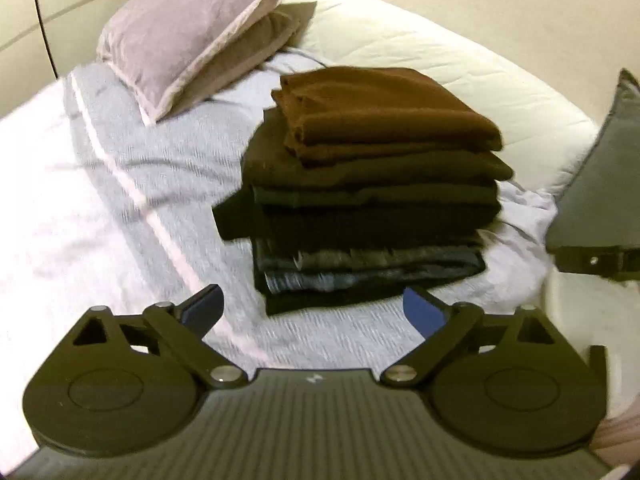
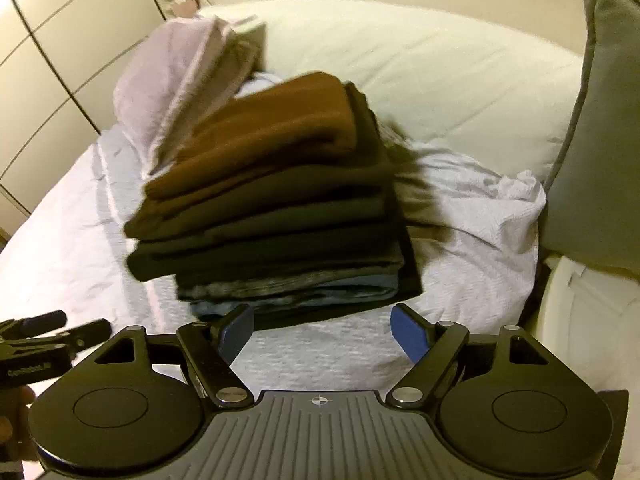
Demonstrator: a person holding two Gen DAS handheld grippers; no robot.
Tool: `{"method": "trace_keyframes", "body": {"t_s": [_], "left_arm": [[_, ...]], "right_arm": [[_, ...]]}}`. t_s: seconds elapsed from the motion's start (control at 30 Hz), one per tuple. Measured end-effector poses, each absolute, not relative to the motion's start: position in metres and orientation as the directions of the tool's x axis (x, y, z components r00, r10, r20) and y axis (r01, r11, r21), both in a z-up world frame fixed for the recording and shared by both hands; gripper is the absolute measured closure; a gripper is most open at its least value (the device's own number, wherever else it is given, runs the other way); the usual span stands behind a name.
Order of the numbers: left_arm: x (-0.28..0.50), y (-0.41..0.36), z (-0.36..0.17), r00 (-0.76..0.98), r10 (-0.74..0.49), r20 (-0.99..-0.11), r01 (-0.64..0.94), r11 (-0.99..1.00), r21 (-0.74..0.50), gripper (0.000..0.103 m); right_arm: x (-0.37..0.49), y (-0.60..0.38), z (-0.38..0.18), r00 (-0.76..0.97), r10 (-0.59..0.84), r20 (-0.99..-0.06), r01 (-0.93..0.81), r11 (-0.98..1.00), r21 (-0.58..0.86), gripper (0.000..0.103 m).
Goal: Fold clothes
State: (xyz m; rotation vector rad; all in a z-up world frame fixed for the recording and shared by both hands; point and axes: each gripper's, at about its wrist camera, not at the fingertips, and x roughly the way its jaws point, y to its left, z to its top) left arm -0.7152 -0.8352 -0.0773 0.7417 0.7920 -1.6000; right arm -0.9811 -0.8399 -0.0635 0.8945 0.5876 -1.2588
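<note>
Here, both grippers, left gripper (image 1: 314,312) and right gripper (image 2: 322,330), spread empty, just short of clothes stack (image 1: 372,200) near edge, bare bedsheet (image 1: 100,184) leftward.

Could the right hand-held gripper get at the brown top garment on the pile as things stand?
Probably yes: the right hand-held gripper is open and empty, and the brown garment lies uncovered atop the pile.

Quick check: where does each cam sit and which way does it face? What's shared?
Left wrist: on the left gripper, tilted down at the clothes stack on the bed; own open fingers show, right gripper's edge at right.
Right wrist: on the right gripper, tilted down at the stack from further right; own open fingers, left gripper and a hand at lower left.
Shared: stack, bed, lilac pillow.
</note>
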Motion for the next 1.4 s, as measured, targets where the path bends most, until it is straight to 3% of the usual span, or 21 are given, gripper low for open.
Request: {"method": "trace_keyframes", "body": {"t_s": [0.2, 0.43, 0.8, 1.4], "left_arm": [[-0.716, -0.792, -0.076, -0.157, -0.538, -0.828, 0.986, -0.126, -0.105, 0.008], [-0.717, -0.752, -0.061, -0.123, -0.561, -0.819, 0.992, -0.099, -0.082, 0.008], [-0.741, -0.751, -0.033, -0.097, -0.633, -0.768, 0.995, -0.035, -0.096, 0.008], [-0.770, -0.756, -0.036, -0.054, -0.621, -0.782, 0.998, -0.022, -0.052, 0.008]], "right_arm": [[-0.946, -0.787, -0.050, 0.185, -0.577, -0.796, 0.982, 0.083, 0.168, 0.023], [-0.940, -0.745, -0.049, 0.193, -0.563, -0.804, 0.980, 0.066, 0.189, 0.022], [-0.954, -0.754, -0.027, 0.212, -0.597, -0.774, 0.977, 0.159, 0.144, 0.021], [-0.977, -0.767, -0.031, 0.237, -0.582, -0.778, 0.970, 0.186, 0.157, 0.021]]}}
